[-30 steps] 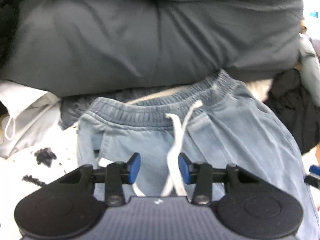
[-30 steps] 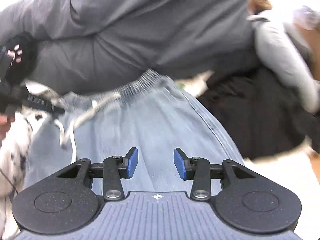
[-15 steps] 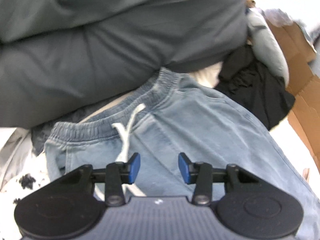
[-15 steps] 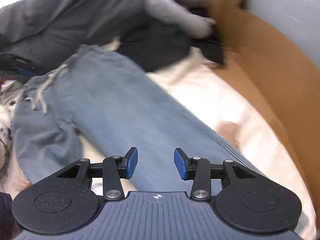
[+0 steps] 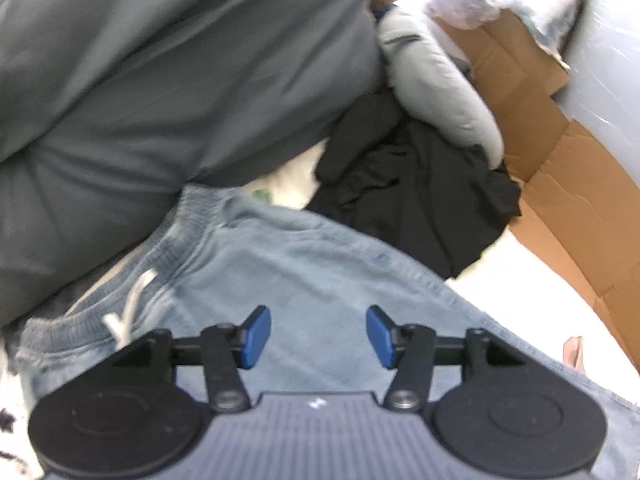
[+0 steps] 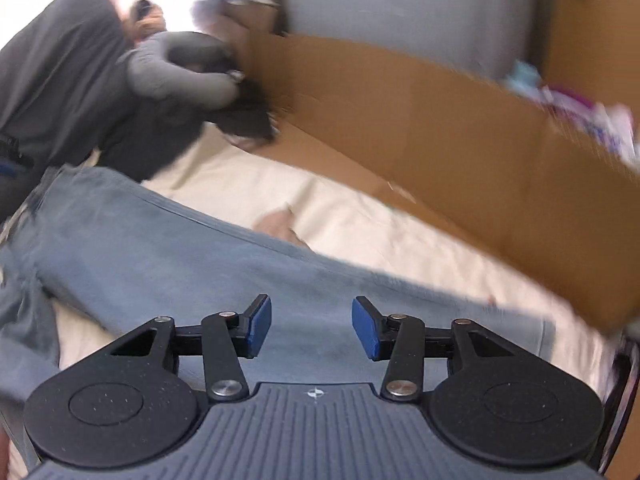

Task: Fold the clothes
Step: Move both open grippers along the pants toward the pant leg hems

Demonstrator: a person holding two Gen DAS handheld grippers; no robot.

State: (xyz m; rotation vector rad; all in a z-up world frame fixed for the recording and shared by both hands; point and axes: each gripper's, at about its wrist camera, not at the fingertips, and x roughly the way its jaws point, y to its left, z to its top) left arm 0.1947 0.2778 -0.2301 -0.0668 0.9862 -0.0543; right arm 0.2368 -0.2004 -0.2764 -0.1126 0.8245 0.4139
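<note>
Cream bedding (image 6: 360,216) bears blurred jeans (image 5: 320,280), hem cut off; both grippers' fingers (image 5: 256,336) (image 6: 258,330) opening, empty.

i see home bedroom: cream bedsheet (image 6: 360,220), grey pillow (image 5: 160,80), strewn clothes (image 5: 420,192), cardboard box (image 6: 460,140).

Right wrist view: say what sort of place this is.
Probably a bedroom, on a bed: a cream sheet under blue pants, a big grey pillow, clothes heaped by a cardboard box.
</note>
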